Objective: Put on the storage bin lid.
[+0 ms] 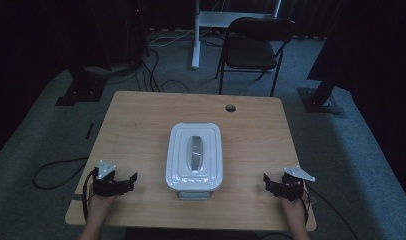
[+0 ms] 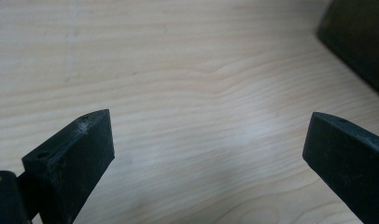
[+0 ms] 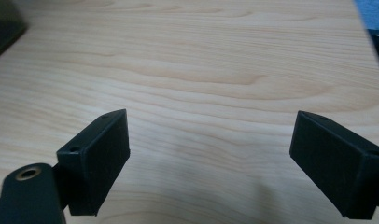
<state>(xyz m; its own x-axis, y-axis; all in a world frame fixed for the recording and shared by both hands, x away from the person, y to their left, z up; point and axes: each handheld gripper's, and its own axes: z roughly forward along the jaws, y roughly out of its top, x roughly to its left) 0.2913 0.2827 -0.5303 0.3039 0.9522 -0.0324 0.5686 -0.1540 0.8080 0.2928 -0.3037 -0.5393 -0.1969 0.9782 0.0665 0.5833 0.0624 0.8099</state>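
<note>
From the high view, a white lidded container (image 1: pixel 194 157) with a grey handle on its lid sits at the centre of the wooden table (image 1: pixel 141 125), its long side running from 12 to 6 o'clock. The left gripper (image 1: pixel 131 180) rests at about 8 o'clock from the container near the table's front edge, and the right gripper (image 1: pixel 267 182) at about 4 o'clock, both well apart from it and pointing inward. This view also takes in a small round hole in the tabletop at 12 o'clock, a black folding chair (image 1: pixel 255 42) beyond the far edge, and cables on the grey floor. The left gripper view looks down along its two black jaws, spread wide with bare wood grain between them and nothing held; a dark blurred shape sits at 2 o'clock, too unclear to name. The right gripper view shows its jaws likewise spread wide over bare wood, gripping nothing, with a dark corner at 10 o'clock.
</note>
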